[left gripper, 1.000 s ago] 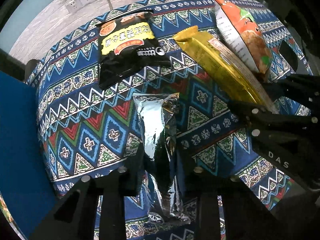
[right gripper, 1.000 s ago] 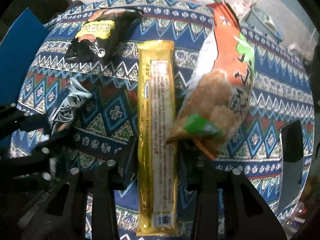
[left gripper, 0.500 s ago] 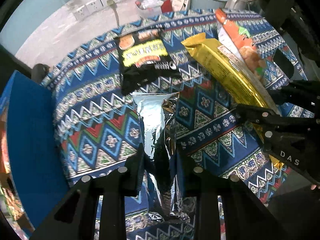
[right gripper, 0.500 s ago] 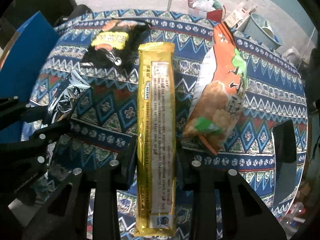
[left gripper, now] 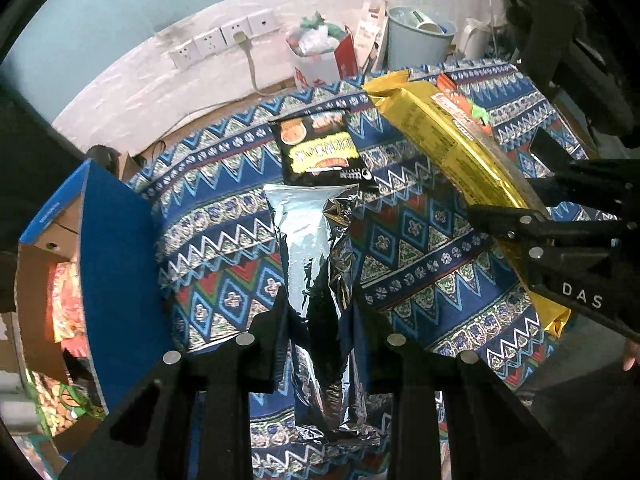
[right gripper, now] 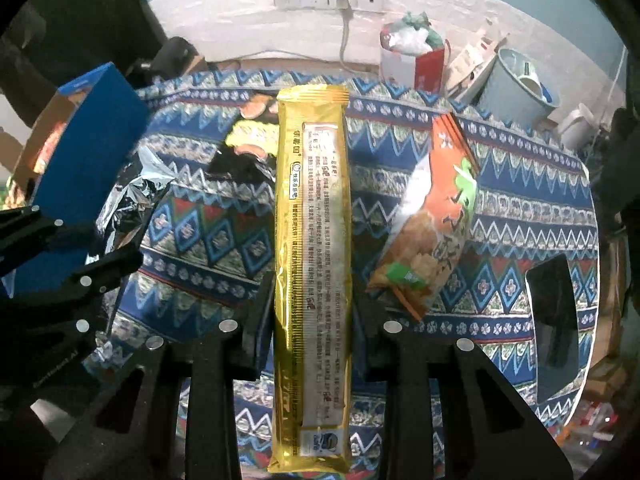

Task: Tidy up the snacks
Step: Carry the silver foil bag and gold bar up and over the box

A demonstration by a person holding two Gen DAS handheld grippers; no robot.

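Fingers [left gripper: 320, 344] of left gripper clamped on silver foil bag [left gripper: 316, 248], lifted clear of patterned table [left gripper: 224, 216]. Black snack bag [left gripper: 320, 148] flat on table just beyond foil bag's far end. Blue box [left gripper: 116, 264] at left, open. Right gripper [left gripper: 520, 216] visible at right with gold pack [left gripper: 448, 140].

Right view: fingers [right gripper: 312, 320] pinching long gold pack [right gripper: 312, 240] mid-length, held above table [right gripper: 520, 208]. Orange snack bag [right gripper: 436, 216] lying to right, black bag [right gripper: 244, 152] partly hidden behind gold pack.
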